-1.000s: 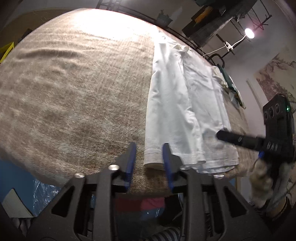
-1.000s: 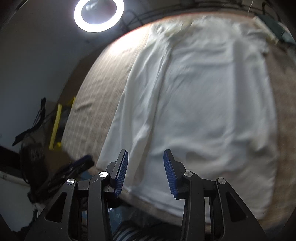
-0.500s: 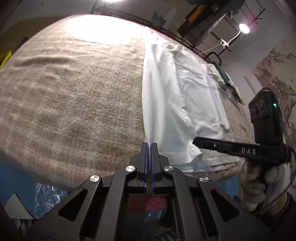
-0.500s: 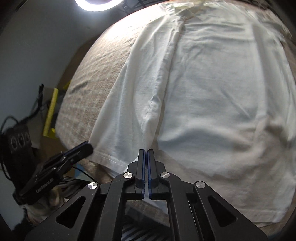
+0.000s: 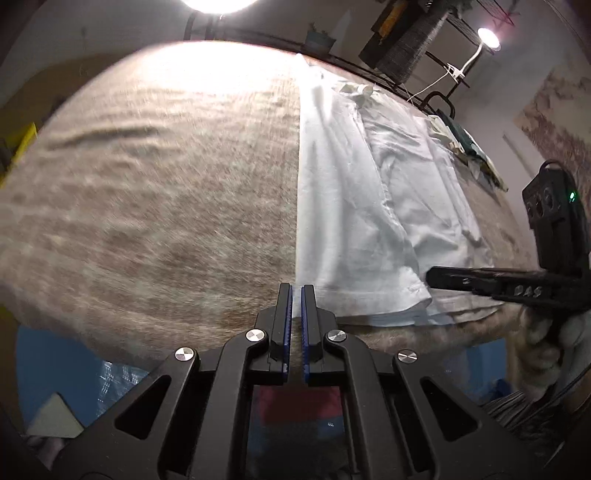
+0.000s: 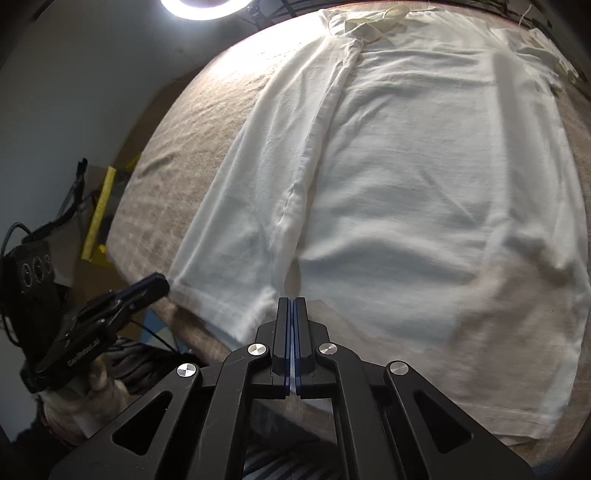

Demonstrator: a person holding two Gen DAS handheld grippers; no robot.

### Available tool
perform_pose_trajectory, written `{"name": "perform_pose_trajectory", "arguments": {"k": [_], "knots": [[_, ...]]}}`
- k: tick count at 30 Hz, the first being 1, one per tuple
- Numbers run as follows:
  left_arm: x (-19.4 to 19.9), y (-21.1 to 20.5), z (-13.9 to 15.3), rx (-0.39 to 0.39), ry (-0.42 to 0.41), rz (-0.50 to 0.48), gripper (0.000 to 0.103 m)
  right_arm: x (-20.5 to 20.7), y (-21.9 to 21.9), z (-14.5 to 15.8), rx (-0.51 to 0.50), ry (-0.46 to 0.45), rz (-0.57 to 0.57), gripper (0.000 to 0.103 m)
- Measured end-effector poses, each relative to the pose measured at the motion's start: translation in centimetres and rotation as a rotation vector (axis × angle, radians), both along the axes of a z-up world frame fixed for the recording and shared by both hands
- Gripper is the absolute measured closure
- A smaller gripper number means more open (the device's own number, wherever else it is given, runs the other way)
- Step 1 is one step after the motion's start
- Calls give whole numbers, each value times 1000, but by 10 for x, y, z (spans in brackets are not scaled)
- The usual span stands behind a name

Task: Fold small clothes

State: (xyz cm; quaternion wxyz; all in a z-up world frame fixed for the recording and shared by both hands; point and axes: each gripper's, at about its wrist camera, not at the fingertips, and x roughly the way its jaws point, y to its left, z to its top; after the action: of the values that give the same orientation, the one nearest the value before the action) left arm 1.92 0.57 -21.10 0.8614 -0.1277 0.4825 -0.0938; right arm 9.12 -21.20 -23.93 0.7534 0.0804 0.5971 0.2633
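Observation:
A white collared shirt (image 6: 406, 177) lies flat on a brown textured cloth, its left side folded inward; it also shows in the left wrist view (image 5: 354, 206). My right gripper (image 6: 291, 306) is shut on the shirt's bottom hem near the folded flap's edge, with white fabric between its pads. My left gripper (image 5: 296, 291) sits at the shirt's near left corner, jaws a narrow gap apart, and the hem edge lies just beyond its tips. The right gripper (image 5: 480, 282) shows at the right of the left wrist view, and the left gripper (image 6: 147, 290) at the lower left of the right wrist view.
The brown cloth (image 5: 147, 184) covers the table and reaches far to the left. Folded clothes (image 5: 465, 147) lie at the far right edge. A ring light (image 6: 203, 7) shines beyond the far edge. Yellow objects (image 6: 99, 214) stand off the table's left.
Both grippers closed from wide open onto the shirt's bottom hem. My left gripper has since parted slightly. The shirt's near hem has lifted and rumpled a little by the right gripper.

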Motion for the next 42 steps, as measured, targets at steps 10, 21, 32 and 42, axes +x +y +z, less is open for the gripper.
{"name": "perform_pose_trajectory", "arguments": {"k": [10,21,32,42], "knots": [[-6,-46,31,41,-153,-113,103,-9,-53,46,55,-164,-102,88],[-3,-141,31,-14,-174,-296,102,3,-155,100,78,-319,-284,60],[-3,-255,11,-89,-111,-498,51,26,-239,90,116,-321,-454,60],[-3,-307,-14,56,-116,-537,51,51,-272,80,168,-290,-493,60]]}}
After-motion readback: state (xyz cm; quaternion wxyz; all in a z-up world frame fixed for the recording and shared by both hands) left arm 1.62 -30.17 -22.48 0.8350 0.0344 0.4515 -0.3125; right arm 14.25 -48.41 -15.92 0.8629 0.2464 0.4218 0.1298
